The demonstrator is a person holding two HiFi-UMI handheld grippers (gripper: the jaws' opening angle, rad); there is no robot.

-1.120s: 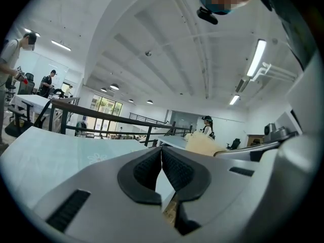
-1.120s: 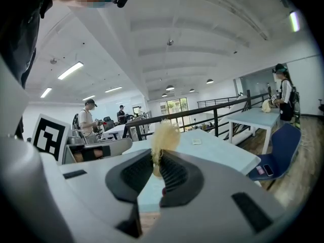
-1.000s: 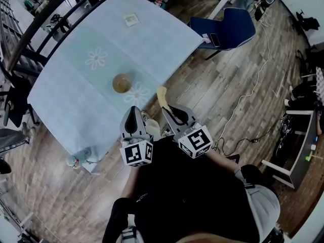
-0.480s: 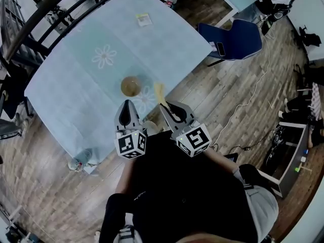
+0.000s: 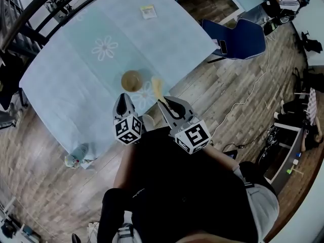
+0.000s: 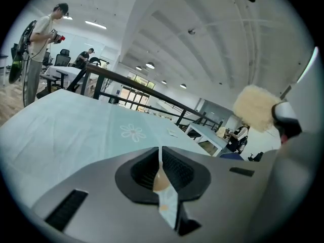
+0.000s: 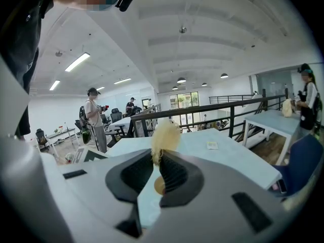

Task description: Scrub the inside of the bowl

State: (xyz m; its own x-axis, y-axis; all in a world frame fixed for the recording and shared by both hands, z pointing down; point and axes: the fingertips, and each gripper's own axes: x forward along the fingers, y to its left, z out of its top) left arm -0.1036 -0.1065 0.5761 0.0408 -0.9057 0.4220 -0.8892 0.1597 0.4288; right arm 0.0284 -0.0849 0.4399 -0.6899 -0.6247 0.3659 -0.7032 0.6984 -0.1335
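— Tan bowl (image 5: 131, 80): where does it stand?
— Upright on the pale blue tablecloth (image 5: 66, 80), towards the near edge of the table. From the head camera it lies at one o'clock of the left gripper (image 5: 123, 97) and ten o'clock of the right gripper (image 5: 161, 101), apart from both.
— And the claws?
— The left gripper's jaws are pressed together on nothing, and the bowl shows only through the slit between them. The right gripper pinches a fluffy cream scrub pad (image 5: 158, 86) at its tips. The pad sits at three o'clock of the bowl, just beside it and not touching.
— What lies between them and the bowl?
— Only cloth.
— And around the scene?
— A printed daisy (image 5: 105, 48) at eleven o'clock of the bowl and a small card (image 5: 148, 11) at twelve, far across the table. A blue chair (image 5: 238, 34) stands at two o'clock on the wood floor (image 5: 202, 85). A black railing (image 7: 229, 107) runs behind the table, and a person (image 6: 40, 49) with a backpack stands beyond it.
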